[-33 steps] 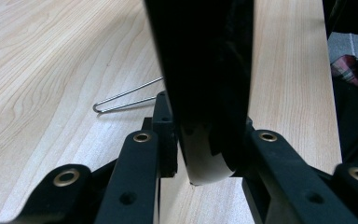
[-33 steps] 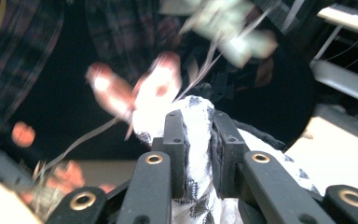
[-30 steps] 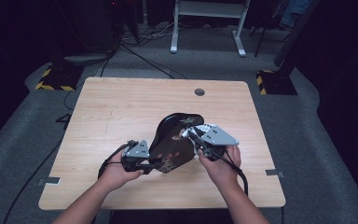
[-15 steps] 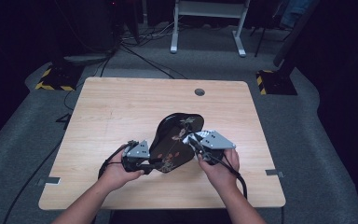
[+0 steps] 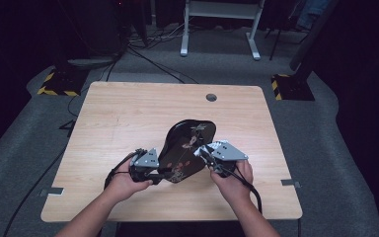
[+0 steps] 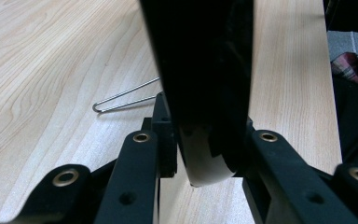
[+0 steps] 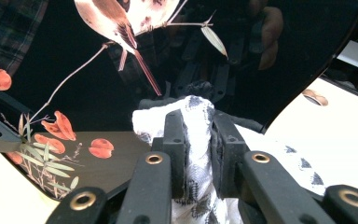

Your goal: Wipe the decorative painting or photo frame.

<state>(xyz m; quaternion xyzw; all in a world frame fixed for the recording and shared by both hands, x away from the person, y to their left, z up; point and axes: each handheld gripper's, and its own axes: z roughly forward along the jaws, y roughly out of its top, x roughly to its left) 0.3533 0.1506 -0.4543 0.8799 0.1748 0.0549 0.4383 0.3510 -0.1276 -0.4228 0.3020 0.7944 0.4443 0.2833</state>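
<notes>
A glossy black lacquer tray (image 5: 187, 143) painted with a bird and red flowers stands tilted on edge over the table's front half. My left gripper (image 5: 163, 170) is shut on its lower left rim; in the left gripper view the jaws clamp the dark tray edge (image 6: 200, 60) at the left gripper (image 6: 205, 149). My right gripper (image 5: 205, 154) is shut on a white patterned cloth (image 5: 209, 149). In the right gripper view the cloth (image 7: 198, 163) sits bunched between the pads of the right gripper (image 7: 199, 126) and lies against the tray's painted face (image 7: 98, 93).
The wooden table (image 5: 128, 118) has a round cable hole (image 5: 211, 97) near its far edge. A thin bent wire (image 6: 121, 100) lies on the wood just beyond the left gripper. Cables trail on the grey floor, and a white desk frame (image 5: 219, 19) stands behind.
My right gripper has slid down the tray's face with the cloth, toward the table's front. The left gripper and the tray have kept still.
</notes>
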